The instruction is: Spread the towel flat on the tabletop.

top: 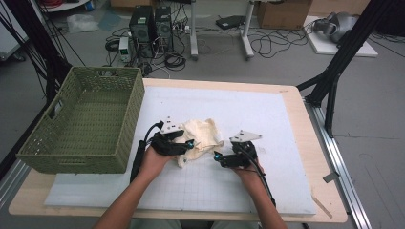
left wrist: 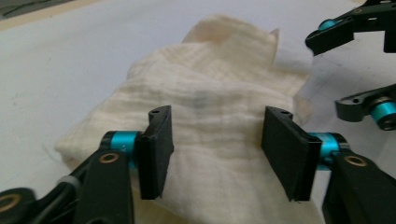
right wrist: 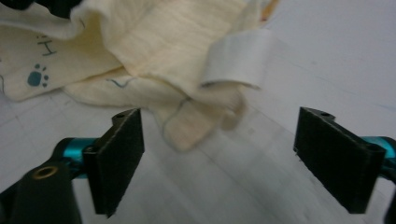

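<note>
**Both grippers parked open at the cloth**

One crumpled cream muslin cloth [top: 200, 136] lay mid-mat, right of one green woven plastic basket [top: 86, 124]. The left gripper [left wrist: 217, 140] stood half-open over the bunched fabric, pinching nothing; the right gripper [right wrist: 219, 158] gaped wide just short of the hem, probably lining up a corner.
</note>
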### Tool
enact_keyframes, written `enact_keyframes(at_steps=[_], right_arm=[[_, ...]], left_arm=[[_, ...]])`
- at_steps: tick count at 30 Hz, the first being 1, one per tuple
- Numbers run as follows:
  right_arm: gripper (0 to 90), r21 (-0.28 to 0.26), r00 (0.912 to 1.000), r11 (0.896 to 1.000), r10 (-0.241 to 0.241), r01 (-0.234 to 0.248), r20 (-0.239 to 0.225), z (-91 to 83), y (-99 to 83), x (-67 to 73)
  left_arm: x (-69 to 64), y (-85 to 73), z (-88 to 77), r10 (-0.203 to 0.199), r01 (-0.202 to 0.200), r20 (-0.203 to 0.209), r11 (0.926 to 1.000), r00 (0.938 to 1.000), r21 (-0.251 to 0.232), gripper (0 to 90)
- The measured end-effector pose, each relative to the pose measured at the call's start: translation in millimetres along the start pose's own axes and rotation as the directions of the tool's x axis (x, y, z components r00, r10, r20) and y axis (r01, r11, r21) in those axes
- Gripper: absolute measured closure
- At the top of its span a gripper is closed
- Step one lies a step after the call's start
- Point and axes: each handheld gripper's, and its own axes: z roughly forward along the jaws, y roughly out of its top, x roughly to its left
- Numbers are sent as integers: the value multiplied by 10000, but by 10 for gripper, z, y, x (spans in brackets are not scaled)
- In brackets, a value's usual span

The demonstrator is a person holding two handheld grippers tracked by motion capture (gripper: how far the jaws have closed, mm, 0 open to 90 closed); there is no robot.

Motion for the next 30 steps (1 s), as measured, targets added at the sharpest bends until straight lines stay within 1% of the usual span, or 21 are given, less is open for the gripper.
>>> enact_keyframes(at_steps=[2, 3, 4, 5, 6, 7, 8, 10, 11, 13, 16, 19, 20, 22, 24, 26, 29, 30], right_arm=[[281, 268, 9997, 9996, 17, -11, -224, 121, 59, 23], [343, 429, 9996, 9990, 107, -96, -256, 173, 79, 40], [404, 740, 9997, 9972, 64, -47, -223, 218, 101, 58], [444, 852, 9999, 9963, -100, 102, -38, 247, 118, 74], [545, 825, 10000, 9966, -72, 76, -48, 251, 130, 83], [602, 809, 9998, 9965, -178, 186, -113, 255, 136, 91], [688, 809, 9990, 9960, -362, 383, -281, 252, 140, 100], [790, 953, 9971, 9932, -629, 668, -431, 225, 141, 143], [809, 1010, 9956, 9913, -796, 843, -500, 206, 135, 163], [824, 1074, 9929, 9887, -970, 1041, -695, 157, 110, 176], [830, 1040, 9897, 9888, -958, 1068, -1060, 62, 35, 149], [832, 1009, 9857, 9877, -1054, 1192, -1317, -32, -35, 135], [832, 1002, 9834, 9864, -1158, 1304, -1394, -61, -55, 139], [832, 1077, 9801, 9844, -1216, 1393, -1567, -129, -92, 164], [832, 1120, 9739, 9798, -1448, 1658, -1747, -202, -135, 187], [832, 1183, 9697, 9769, -1536, 1780, -1900, -286, -180, 211], [832, 1176, 9642, 9765, -1522, 1806, -2170, -414, -227, 227], [832, 1201, 9620, 9765, -1480, 1789, -2294, -461, -246, 240]], left_arm=[[26, -18, -12, 79, -79, -92, 9999, 9999, 85, 677], [34, -20, -24, 89, -89, -112, 9999, 9999, 54, 765], [44, -20, -40, 107, -107, -155, 9999, 9998, -18, 829], [51, -17, -55, 24, -27, -225, 9999, 9997, -135, 866], [60, -15, -70, -40, 35, -252, 9998, 9997, -216, 874], [73, -14, -84, -99, 90, -297, 9995, 9995, -287, 878], [88, -13, -98, -175, 164, -298, 9992, 9994, -371, 880], [118, -13, -125, -358, 336, -391, 9979, 9986, -558, 880], [139, -15, -137, -429, 402, -443, 9974, 9981, -604, 881], [180, -22, -148, -651, 608, -547, 9953, 9964, -753, 880], [220, -29, -157, -831, 783, -553, 9933, 9950, -849, 880], [222, -27, -146, -844, 788, -587, 9926, 9947, -921, 880], [223, -27, -139, -853, 793, -618, 9924, 9944, -941, 880], [228, -27, -130, -887, 822, -628, 9917, 9941, -987, 880], [235, -25, -125, -874, 805, -682, 9919, 9938, -979, 880], [235, -19, -115, -920, 845, -708, 9912, 9932, -1021, 881], [233, -16, -100, -1024, 938, -740, 9893, 9920, -1119, 882], [231, -16, -93, -1069, 989, -671, 9886, 9920, -1133, 882]])
